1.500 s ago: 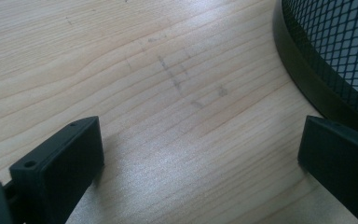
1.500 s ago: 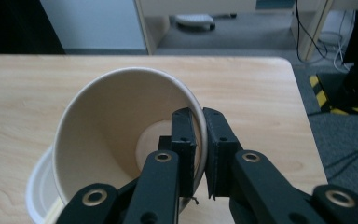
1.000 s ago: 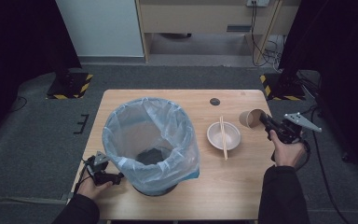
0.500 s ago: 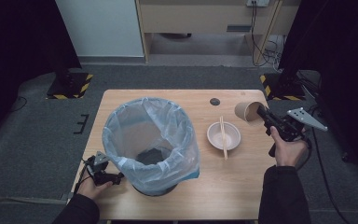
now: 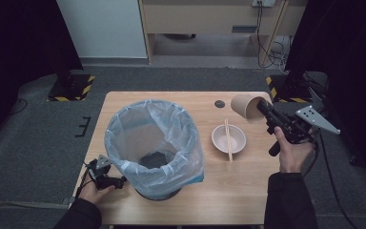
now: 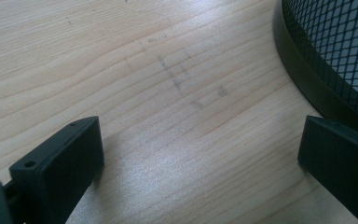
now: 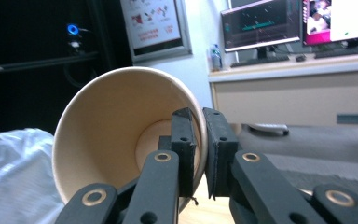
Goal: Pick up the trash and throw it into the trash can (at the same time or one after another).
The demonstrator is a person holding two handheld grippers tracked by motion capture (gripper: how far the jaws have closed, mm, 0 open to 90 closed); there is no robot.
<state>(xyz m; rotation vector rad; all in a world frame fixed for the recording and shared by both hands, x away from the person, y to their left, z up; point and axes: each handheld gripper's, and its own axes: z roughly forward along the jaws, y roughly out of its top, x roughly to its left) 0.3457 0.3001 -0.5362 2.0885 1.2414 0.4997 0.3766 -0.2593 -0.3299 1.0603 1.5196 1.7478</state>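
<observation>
Gripping the paper cup (image 5: pixel 246 107) by its wall, the right tool (image 5: pixel 270 113) has one jaw inside the rim and one outside, clenched on the cardboard — the right gripper view shows the cup (image 7: pixel 121 140) pinched this way, its mouth turned toward the camera. From above, the cup hangs clear of the table (image 5: pixel 248 191) over its far right part, lying on its side with the long axis about level and the base pointing left, toward the bin (image 5: pixel 153 143). That bin, lined with a clear bag, stands well apart to the cup's left, with the bowl (image 5: pixel 228 138) and the chopsticks (image 5: pixel 228 138) laid across it between the two. So the carry, as I judge it, runs leftward over the bowl to the bag's open mouth — and the right hand is the one placed for it. The left tool (image 5: pixel 106 180) rests low at the bin's near left side, released, its jaws spread wide over bare wood just beside the bin's black mesh base (image 6: pixel 335 60), holding nothing.
</observation>
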